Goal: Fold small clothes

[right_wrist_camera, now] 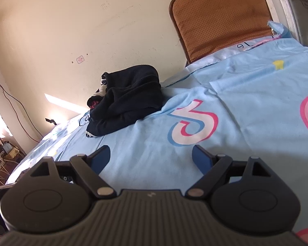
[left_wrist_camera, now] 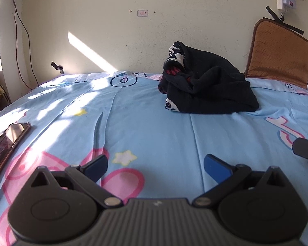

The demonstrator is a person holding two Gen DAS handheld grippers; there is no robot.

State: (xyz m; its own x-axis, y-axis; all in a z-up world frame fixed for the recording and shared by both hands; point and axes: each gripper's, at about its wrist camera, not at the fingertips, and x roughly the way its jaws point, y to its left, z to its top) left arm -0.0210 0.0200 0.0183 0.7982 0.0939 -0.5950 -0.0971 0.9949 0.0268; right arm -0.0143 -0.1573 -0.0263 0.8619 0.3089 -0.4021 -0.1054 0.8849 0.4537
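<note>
Far left in the left-wrist view a phone (left_wrist_camera: 7, 145) lay on the bed sheet (left_wrist_camera: 145, 127), well apart from everything else and not part of the job. Next over, the left claw (left_wrist_camera: 155, 167) hovered low over the sheet w/ its blue pads spread wide and nothing between them. From that claw the black garment (left_wrist_camera: 207, 88) sat ahead and to the right, bunched in a heap near the wall, w/ a red-striped and white-patterned bit showing at its upper left. The heap's long axis ran approx. left-right across the view, its lower edge flat on the sheet. Right of it a brown cushion (left_wrist_camera: 279, 53) leaned vs. the wall, just beside the heap. At the far right edge a dark part, prob. the right claw's body, poked in. In the right-wrist view the right claw (right_wrist_camera: 151, 160) was likewise spread and empty, and the garment (right_wrist_camera: 129, 98) lay ahead and to its left, well apart, w/ the cushion (right_wrist_camera: 221, 18) behind and right. So the heap sat between the two claws' lines, neither clearly nearer; both needed to go forward and converge inward. Folding looked not yet begun.
</note>
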